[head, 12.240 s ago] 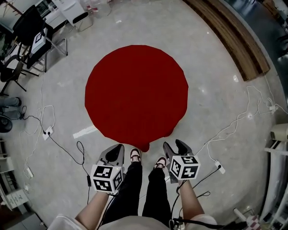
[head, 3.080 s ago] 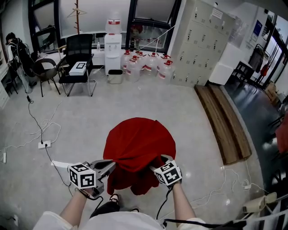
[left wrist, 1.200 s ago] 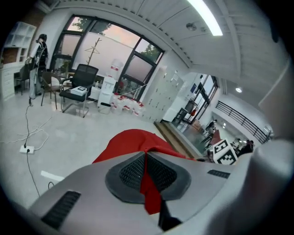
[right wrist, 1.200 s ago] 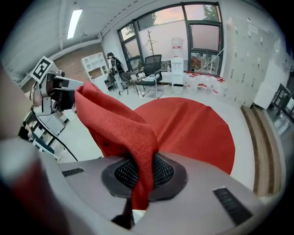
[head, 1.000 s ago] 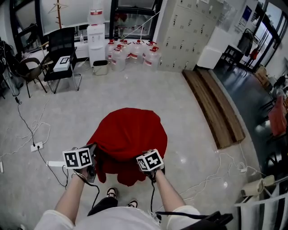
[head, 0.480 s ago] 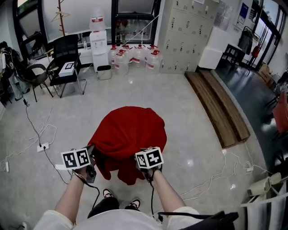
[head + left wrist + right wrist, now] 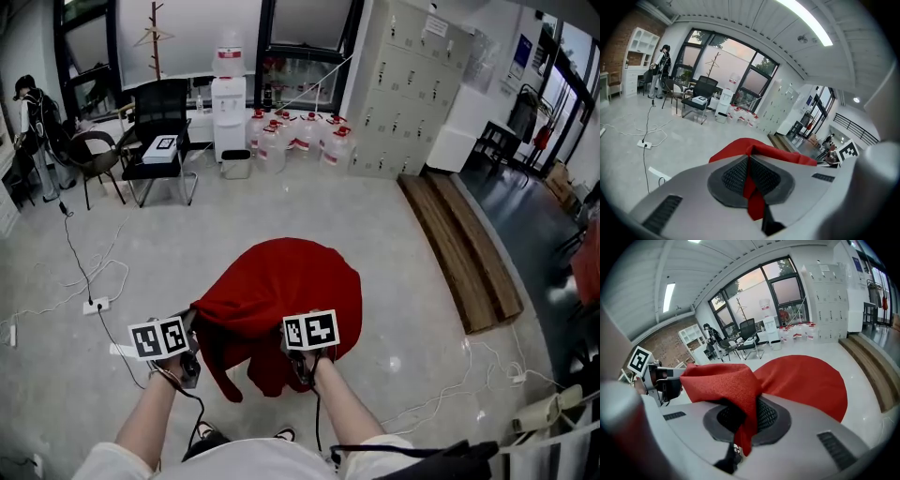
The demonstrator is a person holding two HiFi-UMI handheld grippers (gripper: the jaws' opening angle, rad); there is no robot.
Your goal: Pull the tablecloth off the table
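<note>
Red tablecloth hem is pinched between the closed jaws of the left gripper and right gripper so it can be dragged; the rest lies draped ahead of both, over the hidden table.

- A deep red tablecloth of coarse plain weave lies in a rumpled mound at the centre of the head view, its far part at 12 o'clock smooth and rounded.
- Its near edge, at 6 o'clock, is gathered into folds, with loose tails hanging toward the floor.
- One fold at 8 o'clock is clamped between the closed jaws of the left gripper, a red strip showing past the pads.
- A thicker bunch at 6 o'clock is pinched in the right gripper.
- The table beneath is hidden.
</note>
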